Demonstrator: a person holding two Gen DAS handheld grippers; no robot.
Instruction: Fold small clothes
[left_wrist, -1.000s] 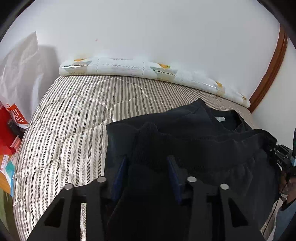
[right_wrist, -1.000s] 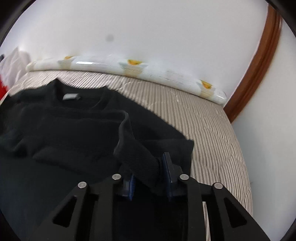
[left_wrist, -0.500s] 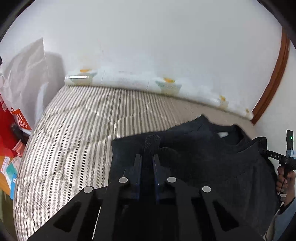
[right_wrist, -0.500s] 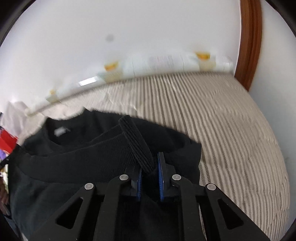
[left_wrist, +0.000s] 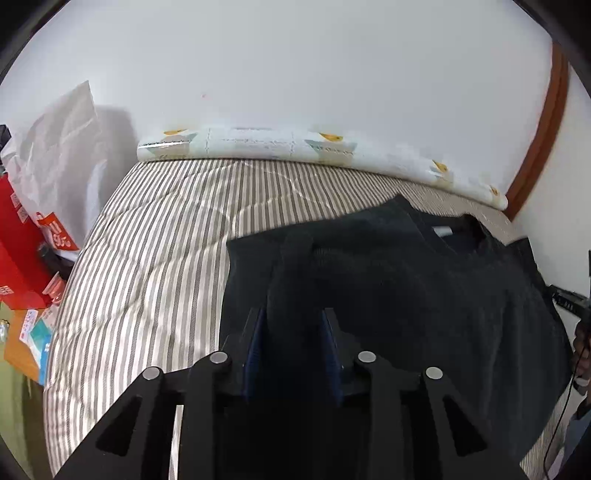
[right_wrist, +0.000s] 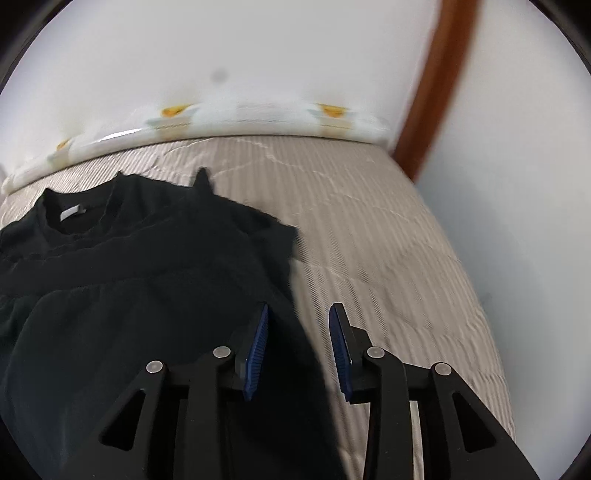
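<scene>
blk top (left_wrist: 406, 280), grey-white striped quilt (left_wrist: 155, 258), blue pads (right_wrist: 258, 343)

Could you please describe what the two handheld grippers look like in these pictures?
Both match. The left gripper and the right gripper each have two black, angular fingers with triangular cut-outs, round silver pivot pins and ridged blue pads. No cables or markings show on them. A thin black cable hangs at the left view's right edge.
</scene>
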